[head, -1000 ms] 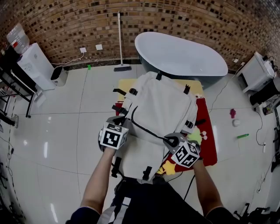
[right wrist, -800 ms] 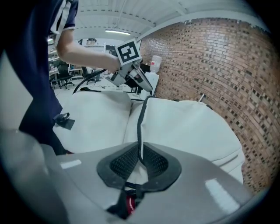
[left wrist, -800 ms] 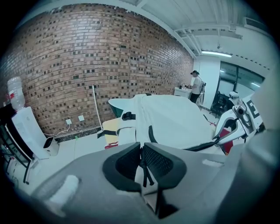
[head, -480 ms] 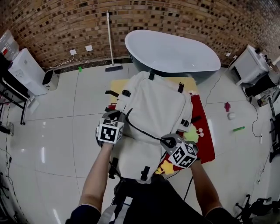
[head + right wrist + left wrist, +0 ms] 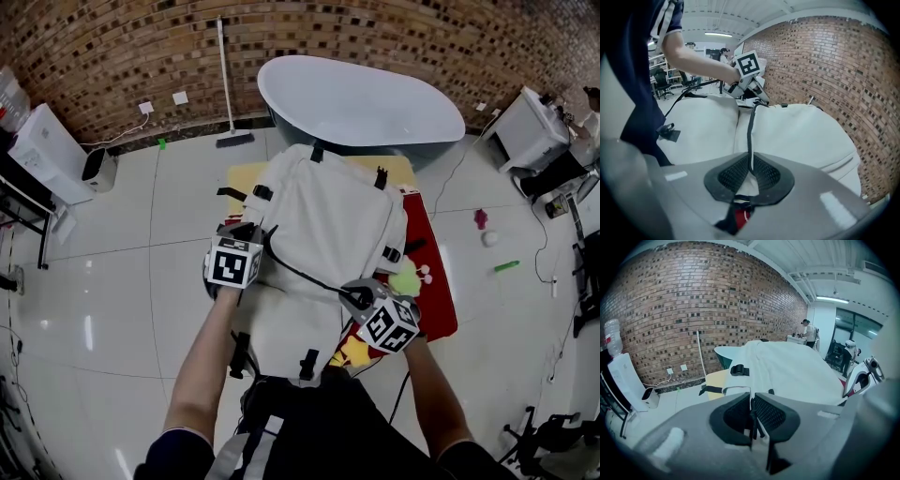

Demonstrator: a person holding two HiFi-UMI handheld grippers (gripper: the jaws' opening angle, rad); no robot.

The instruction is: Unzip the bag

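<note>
White backpack (image 5: 323, 220) lies flat just in front of the bathtub (image 5: 361, 103). Left claw (image 5: 752, 401) pinches its black zip pull (image 5: 752, 417); right claw (image 5: 750, 166) is nipped narrowly onto the zip line (image 5: 750, 133).

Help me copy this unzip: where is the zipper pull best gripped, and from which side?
Probably pinch the zipper pull across its flat faces, coming from the backpack's left edge in the head view. It stands edge-on at that end of the dark zipper line, which runs rightward.
</note>
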